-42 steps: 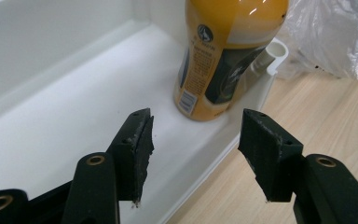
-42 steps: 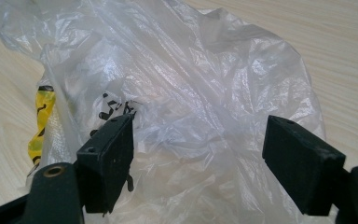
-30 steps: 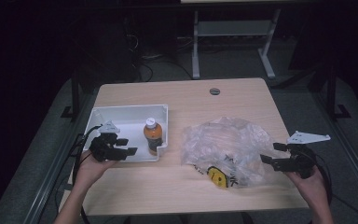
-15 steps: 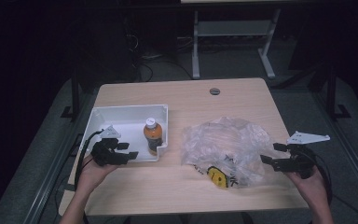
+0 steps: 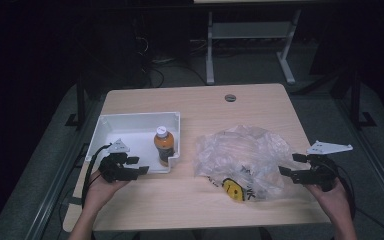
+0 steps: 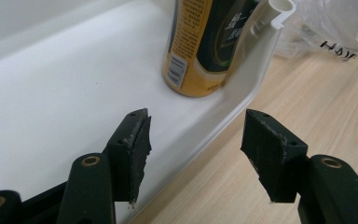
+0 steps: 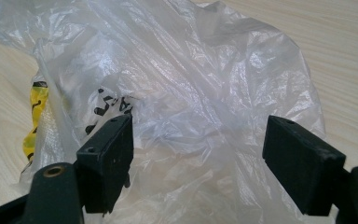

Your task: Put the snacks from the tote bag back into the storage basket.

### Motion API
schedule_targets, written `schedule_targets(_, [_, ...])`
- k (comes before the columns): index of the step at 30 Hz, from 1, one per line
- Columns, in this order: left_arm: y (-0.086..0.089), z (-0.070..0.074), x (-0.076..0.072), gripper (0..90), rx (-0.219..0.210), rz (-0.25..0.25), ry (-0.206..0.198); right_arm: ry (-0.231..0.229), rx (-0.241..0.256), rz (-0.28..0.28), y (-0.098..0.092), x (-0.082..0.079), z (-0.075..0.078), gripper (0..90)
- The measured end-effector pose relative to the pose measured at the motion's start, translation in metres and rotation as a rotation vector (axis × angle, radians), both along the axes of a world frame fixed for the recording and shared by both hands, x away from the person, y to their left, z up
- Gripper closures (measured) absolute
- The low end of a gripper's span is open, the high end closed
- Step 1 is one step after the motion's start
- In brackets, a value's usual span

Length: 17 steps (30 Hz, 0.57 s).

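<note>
Wooden surface [image 5: 200, 200], dark room. Left tool [image 6: 196, 140] released, straddling tray [image 5: 130, 125] rim near bottle [image 6: 200, 46]; right tool [image 7: 198, 161] released before plastic bag [image 7: 191, 93].

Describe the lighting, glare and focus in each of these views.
High view: table lit, surroundings nearly black, slightly soft. Left gripper view: bright white tray, bottle sharp, near jaws softer. Right gripper view: glare streaks on the plastic bag, jaws slightly blurred.

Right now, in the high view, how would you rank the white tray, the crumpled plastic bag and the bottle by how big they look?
1. and 2. The plastic bag and white tray look alike in spread; I won't rank them.
3. Bottle, clearly smallest, standing inside the tray.
</note>
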<state>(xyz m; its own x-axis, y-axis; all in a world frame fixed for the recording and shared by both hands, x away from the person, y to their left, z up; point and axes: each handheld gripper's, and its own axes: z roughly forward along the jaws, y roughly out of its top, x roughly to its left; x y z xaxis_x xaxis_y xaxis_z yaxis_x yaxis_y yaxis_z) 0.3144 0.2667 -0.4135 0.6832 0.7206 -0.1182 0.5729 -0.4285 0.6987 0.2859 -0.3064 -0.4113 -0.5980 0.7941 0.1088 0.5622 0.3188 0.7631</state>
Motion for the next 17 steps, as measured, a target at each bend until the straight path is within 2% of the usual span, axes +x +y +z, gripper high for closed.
schedule_targets(6, [0.0015,-0.0027,-0.0022,41.0,-0.019,0.006,0.003,-0.003,-0.005,0.005,0.0011,-0.0002,0.0005,24.2])
schedule_targets(9, [0.0007,-0.0054,-0.0036,41.0,-0.008,0.0,0.002,-0.004,-0.005,0.005,0.003,-0.0012,0.0017,24.2])
schedule_targets(14, [-0.0001,-0.0074,-0.0068,40.4,-0.011,0.002,-0.006,-0.008,-0.006,0.009,0.0043,-0.0021,0.0021,24.1])
schedule_targets(15, [-0.0007,-0.0081,-0.0079,40.3,-0.022,0.01,-0.007,-0.008,-0.006,0.009,0.0044,-0.0023,0.0022,24.1])
schedule_targets(17, [0.0002,-0.0079,-0.0088,39.8,-0.008,0.004,-0.014,-0.006,-0.005,0.009,0.0047,-0.0027,0.0023,24.1])
